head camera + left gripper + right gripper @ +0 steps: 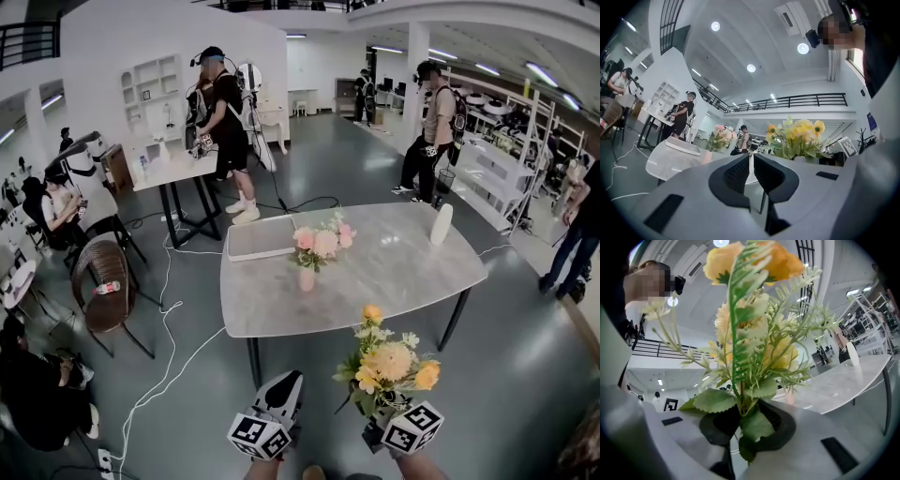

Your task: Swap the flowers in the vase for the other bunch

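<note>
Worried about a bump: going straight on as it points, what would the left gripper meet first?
Likely the near edge of the table; the left gripper, shut, may clear the top. The pink flowers stand left of that line.

surface: marble table (394, 272) | on it: white tray (262, 238), pink vase (307, 278) (flowers (323, 242) in it), white cylinder (441, 225)

Round ceiling lights (751, 68) give bright, even light, edges bend and darken, and the near yellow flowers (719, 263) blur.
</note>
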`<move>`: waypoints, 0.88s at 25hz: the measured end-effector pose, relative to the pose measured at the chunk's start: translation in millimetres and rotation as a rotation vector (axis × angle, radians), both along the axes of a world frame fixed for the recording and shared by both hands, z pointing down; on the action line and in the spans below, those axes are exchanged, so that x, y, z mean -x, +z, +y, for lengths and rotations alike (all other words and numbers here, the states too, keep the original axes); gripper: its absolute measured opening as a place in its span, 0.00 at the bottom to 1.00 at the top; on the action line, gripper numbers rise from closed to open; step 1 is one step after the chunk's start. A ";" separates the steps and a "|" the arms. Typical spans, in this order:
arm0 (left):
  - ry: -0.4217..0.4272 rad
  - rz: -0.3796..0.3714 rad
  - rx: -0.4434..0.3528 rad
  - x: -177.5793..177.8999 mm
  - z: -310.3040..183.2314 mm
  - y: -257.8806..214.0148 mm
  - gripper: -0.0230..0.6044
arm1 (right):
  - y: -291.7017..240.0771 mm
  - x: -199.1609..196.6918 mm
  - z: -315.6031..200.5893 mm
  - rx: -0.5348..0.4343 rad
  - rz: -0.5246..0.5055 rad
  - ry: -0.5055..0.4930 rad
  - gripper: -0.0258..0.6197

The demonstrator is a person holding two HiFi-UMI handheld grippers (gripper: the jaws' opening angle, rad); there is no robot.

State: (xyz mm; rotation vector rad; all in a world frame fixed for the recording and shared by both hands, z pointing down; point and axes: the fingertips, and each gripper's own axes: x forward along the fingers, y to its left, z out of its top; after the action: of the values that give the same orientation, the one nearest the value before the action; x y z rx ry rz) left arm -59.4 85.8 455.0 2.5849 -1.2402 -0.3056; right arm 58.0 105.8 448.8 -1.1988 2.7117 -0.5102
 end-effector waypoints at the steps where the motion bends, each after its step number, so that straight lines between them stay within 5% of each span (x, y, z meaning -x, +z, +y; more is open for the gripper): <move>1: 0.006 -0.002 0.000 -1.3 -6.1 0.7 0.10 | 1.5 1.5 -5.2 0.006 0.002 0.007 0.16; 9: 0.063 0.003 0.016 -15.9 -25.4 18.0 0.10 | 15.1 9.2 -23.6 0.031 0.030 0.053 0.16; 22: 0.042 -0.006 0.039 -15.4 -102.7 39.4 0.10 | 38.5 13.2 -101.4 0.041 0.041 0.055 0.16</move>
State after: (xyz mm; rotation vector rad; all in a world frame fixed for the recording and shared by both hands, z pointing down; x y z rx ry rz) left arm -43.9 -16.9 494.5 2.5767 -1.1801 -0.2625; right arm 44.8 4.4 487.3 -1.3049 2.7058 -0.5420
